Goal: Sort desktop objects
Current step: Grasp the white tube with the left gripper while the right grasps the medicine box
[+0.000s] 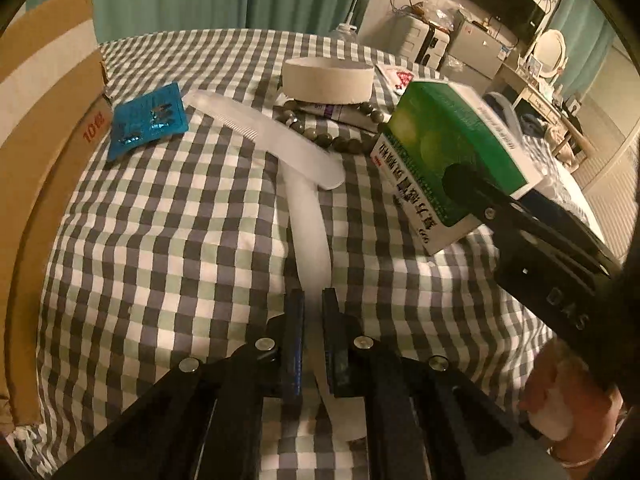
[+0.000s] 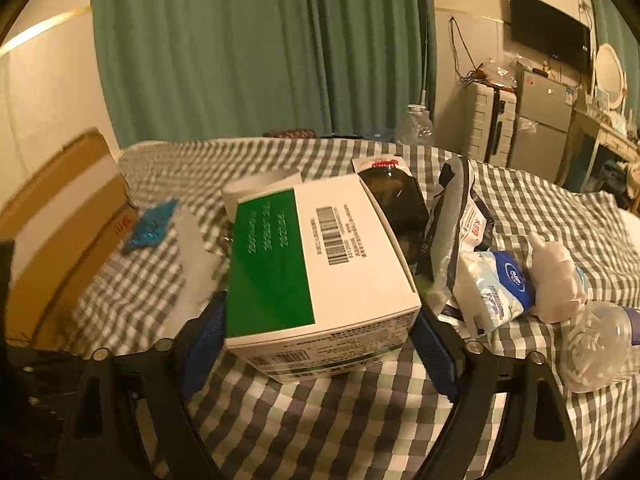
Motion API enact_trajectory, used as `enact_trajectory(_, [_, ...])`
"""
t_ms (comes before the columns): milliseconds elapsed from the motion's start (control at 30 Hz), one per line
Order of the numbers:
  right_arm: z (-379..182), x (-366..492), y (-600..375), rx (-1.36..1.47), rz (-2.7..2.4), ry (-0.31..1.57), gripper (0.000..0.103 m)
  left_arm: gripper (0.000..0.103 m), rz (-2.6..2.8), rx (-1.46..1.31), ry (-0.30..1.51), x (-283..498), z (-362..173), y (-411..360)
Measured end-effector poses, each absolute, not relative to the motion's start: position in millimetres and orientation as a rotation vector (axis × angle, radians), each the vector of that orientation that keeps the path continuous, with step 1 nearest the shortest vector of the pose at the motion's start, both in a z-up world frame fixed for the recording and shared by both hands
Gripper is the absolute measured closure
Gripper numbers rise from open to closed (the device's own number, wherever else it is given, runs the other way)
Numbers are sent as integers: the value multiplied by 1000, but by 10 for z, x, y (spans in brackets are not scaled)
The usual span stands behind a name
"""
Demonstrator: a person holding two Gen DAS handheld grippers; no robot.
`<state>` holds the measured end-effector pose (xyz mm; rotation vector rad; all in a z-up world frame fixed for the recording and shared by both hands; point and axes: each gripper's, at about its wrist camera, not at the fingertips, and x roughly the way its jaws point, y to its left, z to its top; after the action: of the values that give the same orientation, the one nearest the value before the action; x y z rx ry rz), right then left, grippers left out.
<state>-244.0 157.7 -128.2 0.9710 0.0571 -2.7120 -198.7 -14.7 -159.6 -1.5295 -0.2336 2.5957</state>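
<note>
The left gripper (image 1: 313,304) has its two blue-padded fingers closed almost together on a long white plastic strip (image 1: 306,216), which runs straight out from between the pads across the checked cloth (image 1: 168,216) until its far end slips under a white comb (image 1: 264,138). The right gripper (image 2: 316,320) stands wide apart, a pad pressed against each side of a green-and-white medicine box (image 2: 316,256); the box sits squarely between the fingers, its near end low over the cloth, and from the left wrist view it is tilted up beside the strip.

The box's white top panel carries a barcode and lines of small print, and its green panel three rows of pale characters, too small to read. Its side shows large Chinese characters seen upside down. "DAS" is stamped on the right gripper's black body. A cardboard box (image 1: 52,120) at the left edge bears red print, possibly "1018". Just beside it lies a blue blister pack (image 1: 150,120). A tissue pack (image 2: 496,284) with a blue logo sits right of the medicine box.
</note>
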Motion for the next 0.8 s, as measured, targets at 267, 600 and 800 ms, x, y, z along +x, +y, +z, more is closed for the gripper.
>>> enact_trajectory(267, [-1137, -2074, 1717, 1063, -2747, 53, 23, 91, 2614, -1486, -213, -2074, -1642, -2])
enact_trajectory(600, [-876, -1341, 2001, 1123, -2821, -10, 24, 96, 2493, -1441, -214, -1624, -1302, -24])
enact_trajectory(800, [-550, -1037, 2014, 1010, -2883, -79, 24, 96, 2505, -1352, -208, -1314, -939, -28])
